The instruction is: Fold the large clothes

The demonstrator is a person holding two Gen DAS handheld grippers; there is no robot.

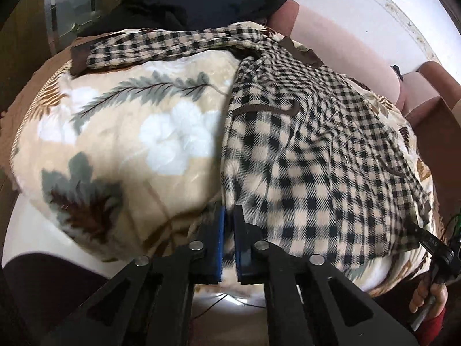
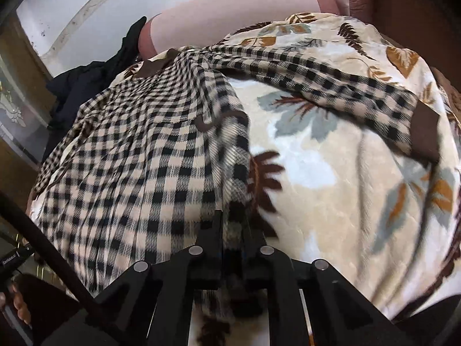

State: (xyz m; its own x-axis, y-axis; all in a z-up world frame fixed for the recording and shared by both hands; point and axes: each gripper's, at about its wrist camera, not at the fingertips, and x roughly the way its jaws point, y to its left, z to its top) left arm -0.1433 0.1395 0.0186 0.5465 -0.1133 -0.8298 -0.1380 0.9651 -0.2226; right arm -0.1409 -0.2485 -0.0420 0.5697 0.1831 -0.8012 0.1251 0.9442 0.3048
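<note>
A black-and-cream checked shirt (image 1: 311, 155) with brown cuffs lies spread on a floral blanket (image 1: 138, 132). One sleeve (image 1: 161, 49) stretches left across the blanket's far side. My left gripper (image 1: 229, 216) is shut on the shirt's near hem at its left corner. In the right wrist view the shirt (image 2: 138, 158) fills the left half, and its other sleeve (image 2: 331, 86) runs right to a brown cuff (image 2: 425, 138). My right gripper (image 2: 233, 219) is shut on the hem's right corner. The right gripper's body shows in the left wrist view (image 1: 435, 245) at the far right.
The blanket (image 2: 345, 187) covers a bed or sofa. Dark clothes (image 1: 184, 3) are piled at its far side, also visible in the right wrist view (image 2: 95, 77). A pink-brown cushion (image 2: 230, 14) and a white wall are behind. A glass cabinet (image 1: 72, 5) stands at the far left.
</note>
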